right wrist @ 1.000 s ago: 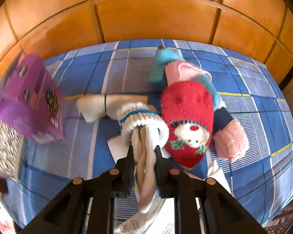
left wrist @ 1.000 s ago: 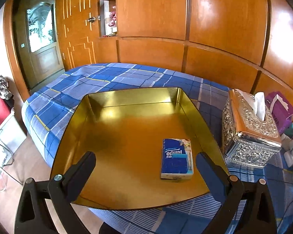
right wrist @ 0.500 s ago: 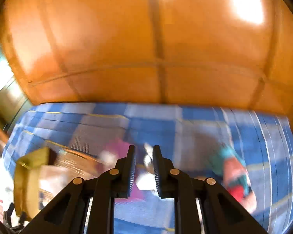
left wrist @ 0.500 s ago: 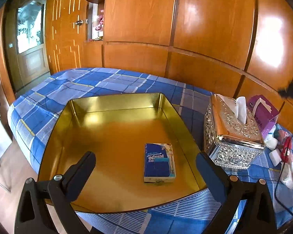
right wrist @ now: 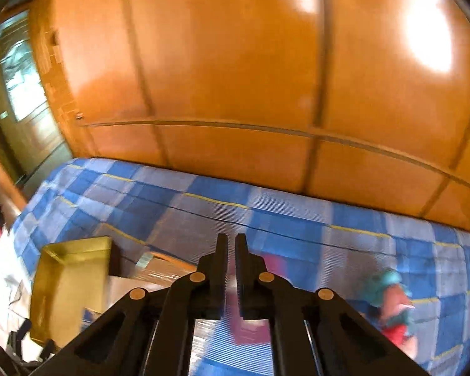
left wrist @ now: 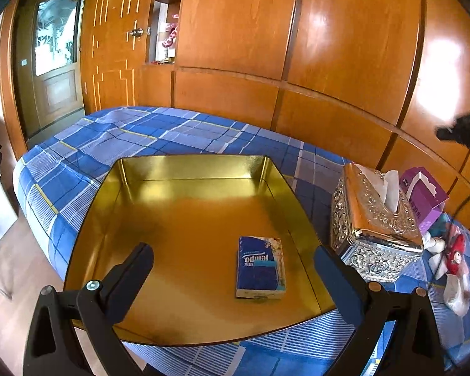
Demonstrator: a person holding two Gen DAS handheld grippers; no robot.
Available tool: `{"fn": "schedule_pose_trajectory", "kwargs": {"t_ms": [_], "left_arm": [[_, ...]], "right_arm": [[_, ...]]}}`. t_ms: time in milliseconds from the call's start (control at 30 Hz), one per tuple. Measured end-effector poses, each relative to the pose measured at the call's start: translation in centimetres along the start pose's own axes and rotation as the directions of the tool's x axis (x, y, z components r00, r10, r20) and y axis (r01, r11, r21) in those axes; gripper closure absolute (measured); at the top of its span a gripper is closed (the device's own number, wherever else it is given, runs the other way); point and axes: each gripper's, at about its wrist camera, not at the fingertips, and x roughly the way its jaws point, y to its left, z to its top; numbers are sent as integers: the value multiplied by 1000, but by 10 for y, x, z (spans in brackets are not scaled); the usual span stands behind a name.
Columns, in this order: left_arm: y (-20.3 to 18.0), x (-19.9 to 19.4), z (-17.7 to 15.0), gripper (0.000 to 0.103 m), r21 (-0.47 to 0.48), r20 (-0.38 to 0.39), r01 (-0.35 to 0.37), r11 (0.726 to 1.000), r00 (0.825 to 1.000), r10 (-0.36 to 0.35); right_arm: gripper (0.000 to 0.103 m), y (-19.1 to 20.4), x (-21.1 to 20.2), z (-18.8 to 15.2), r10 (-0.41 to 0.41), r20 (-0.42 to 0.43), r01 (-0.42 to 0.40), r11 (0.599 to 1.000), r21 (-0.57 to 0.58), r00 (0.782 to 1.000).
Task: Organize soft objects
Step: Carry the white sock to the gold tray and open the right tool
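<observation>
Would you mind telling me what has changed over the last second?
The right gripper lifted away from the socks; the white sock it pinched no longer shows between its shut jaws. The left gripper stayed open over the gold tray, tissue pack unmoved.

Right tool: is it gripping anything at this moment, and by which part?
Nothing. The right tool is shut with no thing between its fingers; the socks lie on the bed.
</observation>
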Motion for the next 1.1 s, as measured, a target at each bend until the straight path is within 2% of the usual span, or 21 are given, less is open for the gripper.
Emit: {"fn": "schedule_pose_trajectory", "kwargs": {"t_ms": [100,167,200,233,300,333,400,500,633,700,833,900,1000,1067,1100], "left_arm": [[-1,3,-1,0,-7,-17,7,1000,1000,-7],[-3,3,-2,0,-3,-20,11,1000,1000,-11],[-4,3,-2,0,1,-18,11,1000,1000,-11],[-5,2,-3,0,4,-14,13,1000,1000,-13],[-5,1,-3,0,6,-12,20,1000,1000,-20],[-6,1,-3,0,8,-13,17,1000,1000,-17],[-6,2,-4,0,11,-18,18,1000,1000,-17],[-8,5,-5,0,18,-31,16,1000,999,-15],[-11,4,-5,0,28,-34,12,1000,999,-11],[-13,3,-5,0,36,-32,11,999,999,-10],[-17,5,-5,0,47,-41,13,999,999,-11],[-19,6,-6,0,61,-49,12,998,999,-10],[-20,7,-7,0,67,-57,9,998,998,-6],[-20,6,-7,0,64,-58,13,998,998,-9],[-20,6,-6,0,62,-58,17,998,998,-13]], "right_arm": [[100,-44,0,-9,-71,-35,73,996,58,997],[99,-75,14,-21,-79,-116,90,991,99,990],[91,-90,23,-31,-85,-159,106,985,132,984],[76,-100,34,-40,-74,-211,108,982,154,975],[72,-120,58,-64,8,-325,79,964,254,946],[72,-130,65,-75,28,-345,83,950,301,938],[72,-144,71,-92,45,-340,90,925,370,939],[72,-153,78,-108,115,-329,44,897,439,937],[72,-155,85,-111,168,-280,0,858,514,945],[72,-154,87,-106,200,-255,-40,854,519,946],[72,-143,111,-100,246,-295,-63,854,516,923],[72,-136,131,-102,302,-327,-92,845,527,896],[71,-127,154,-107,303,-388,-70,856,513,870],[74,-126,157,-108,302,-382,-76,859,506,873],[82,-125,154,-106,282,-378,-71,871,486,882]]}}
